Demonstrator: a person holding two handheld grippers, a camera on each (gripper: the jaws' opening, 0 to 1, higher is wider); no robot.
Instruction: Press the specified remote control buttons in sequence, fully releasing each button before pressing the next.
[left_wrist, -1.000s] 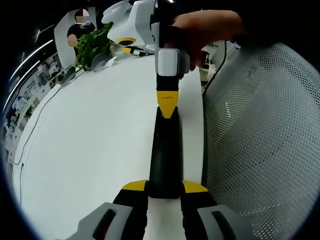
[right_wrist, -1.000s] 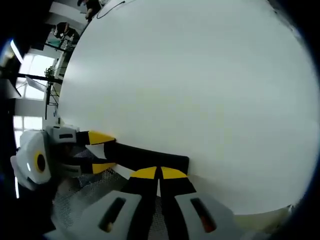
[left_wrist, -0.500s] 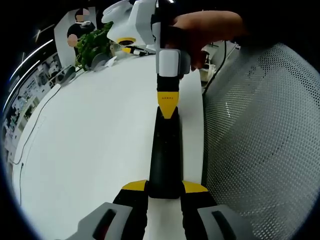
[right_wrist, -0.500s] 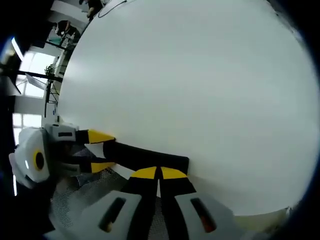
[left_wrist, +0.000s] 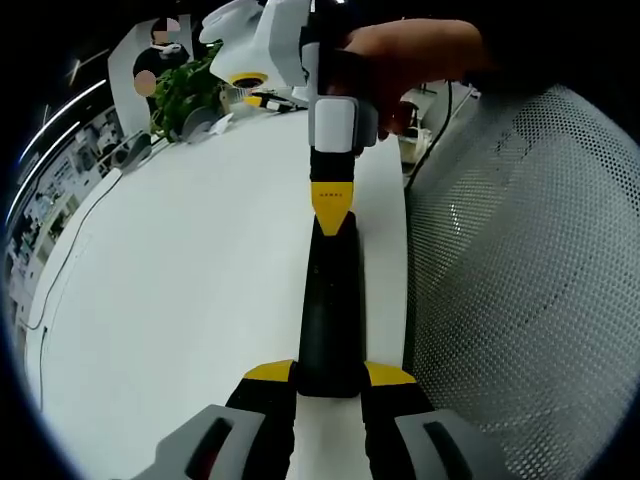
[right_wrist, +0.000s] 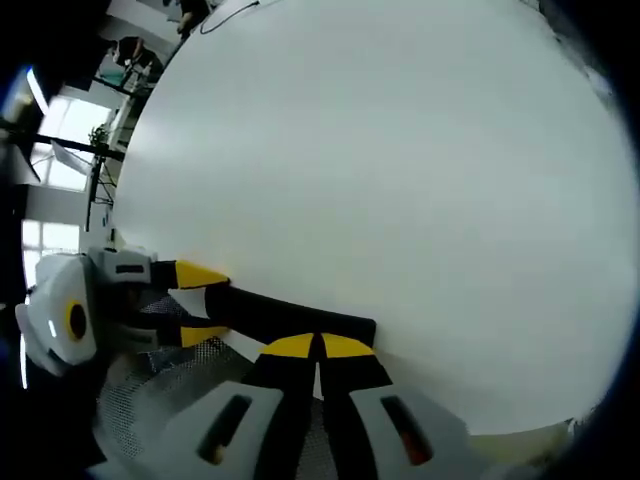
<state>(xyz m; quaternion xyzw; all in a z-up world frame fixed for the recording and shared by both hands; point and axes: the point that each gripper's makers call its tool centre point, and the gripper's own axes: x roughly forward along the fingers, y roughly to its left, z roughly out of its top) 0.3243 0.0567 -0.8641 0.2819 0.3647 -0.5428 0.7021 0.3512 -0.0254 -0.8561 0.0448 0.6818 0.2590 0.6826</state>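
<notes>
My left gripper (left_wrist: 328, 378) holds the near end of the black remote control (left_wrist: 328, 300), which lies long on the white desk (left_wrist: 180, 300), close to the right edge of it; the jaws are narrow and they clamp the remote from both sides. My right gripper (left_wrist: 332, 212) comes from the far end, its yellow tips together and resting on the far end of the remote. In the right gripper view my right gripper (right_wrist: 318, 350) has its jaws closed with no gap, the tips over one end of the remote control (right_wrist: 290, 318), and my left gripper (right_wrist: 195, 300) grips the other end. I cannot see any button, so I cannot tell which one is under the tips.

I think the risks are these. If I press off centre, the remote can tip or slide in the left jaws, towards the desk edge beside the mesh chair (left_wrist: 520, 300). If I lift the tips too little, the button is not fully released. Because the tips are broad, two buttons may go down together.
</notes>
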